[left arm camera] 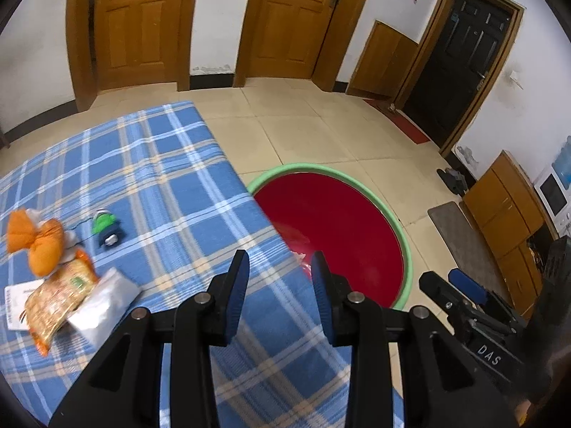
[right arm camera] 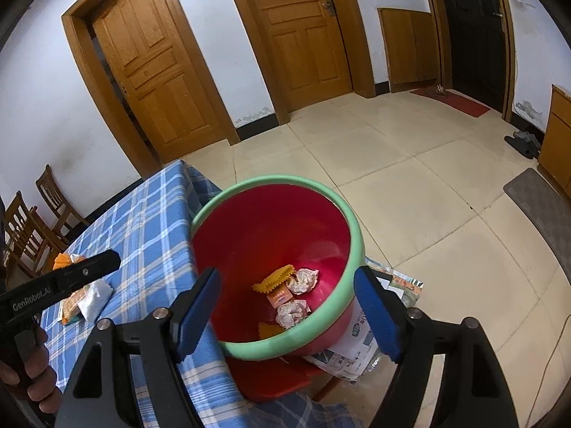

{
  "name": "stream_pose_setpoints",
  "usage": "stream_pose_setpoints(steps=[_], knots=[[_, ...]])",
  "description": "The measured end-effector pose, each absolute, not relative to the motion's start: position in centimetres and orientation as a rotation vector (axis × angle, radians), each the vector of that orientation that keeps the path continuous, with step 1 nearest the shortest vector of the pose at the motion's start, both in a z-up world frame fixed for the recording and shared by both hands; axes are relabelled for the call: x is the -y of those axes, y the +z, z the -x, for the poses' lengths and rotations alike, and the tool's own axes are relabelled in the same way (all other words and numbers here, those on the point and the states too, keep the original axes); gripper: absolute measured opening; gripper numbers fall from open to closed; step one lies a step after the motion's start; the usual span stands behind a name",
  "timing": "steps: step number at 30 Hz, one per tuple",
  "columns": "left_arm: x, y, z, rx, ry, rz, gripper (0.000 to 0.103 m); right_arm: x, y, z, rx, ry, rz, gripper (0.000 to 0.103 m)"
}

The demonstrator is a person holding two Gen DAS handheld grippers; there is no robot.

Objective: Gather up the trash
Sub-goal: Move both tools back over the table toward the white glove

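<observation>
Directly below right claw [right arm camera: 285, 315]: trash bucket [right arm camera: 351, 235]

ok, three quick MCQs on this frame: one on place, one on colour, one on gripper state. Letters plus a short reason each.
1. Where is the bin?
A) on the table
B) beside the table edge
C) by the black door

2. What colour is the bin's rim?
A) green
B) blue
C) white

3. What is the right gripper doing?
A) shut on a wrapper
B) shut, empty
C) open, empty

Answers:
1 B, it stands right against the checked tablecloth.
2 A, a green band rings the red wall.
3 C, its fingers are spread with nothing between.
</observation>
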State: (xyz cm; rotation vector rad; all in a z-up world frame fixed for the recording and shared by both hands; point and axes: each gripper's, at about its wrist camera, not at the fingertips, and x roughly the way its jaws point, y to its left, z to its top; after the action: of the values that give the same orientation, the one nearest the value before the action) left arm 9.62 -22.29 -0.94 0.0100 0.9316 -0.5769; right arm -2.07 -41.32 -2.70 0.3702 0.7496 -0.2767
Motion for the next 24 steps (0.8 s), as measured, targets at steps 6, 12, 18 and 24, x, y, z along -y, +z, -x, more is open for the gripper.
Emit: stream_pose_setpoints(steps=[6,12,18,24], knots=[[19.8,-0.5,-9.0,-0.922,-0.536,0.016,0.037,39.7,-1.7,2.2,-0.742,-0.245,-0.345,0.08],[17.2,-0.1,-8.4,-0.91,-0.492,0.045,0.038,38.0,-1.2,2.1,-0.745,-0.199,-0.332,0.081],[14.0,-0.2,-8.0,-0.903,-0.418,0.071,0.043,36.3,-1.2,1.8,-0.748,-0.162,-0.322,0.082],[10.0,-0.7,-8.0,-0.908,-0.347,0.109,0.043,35.2,-1.0,1.7,-0.739,-0.145,-0.324,0.082]])
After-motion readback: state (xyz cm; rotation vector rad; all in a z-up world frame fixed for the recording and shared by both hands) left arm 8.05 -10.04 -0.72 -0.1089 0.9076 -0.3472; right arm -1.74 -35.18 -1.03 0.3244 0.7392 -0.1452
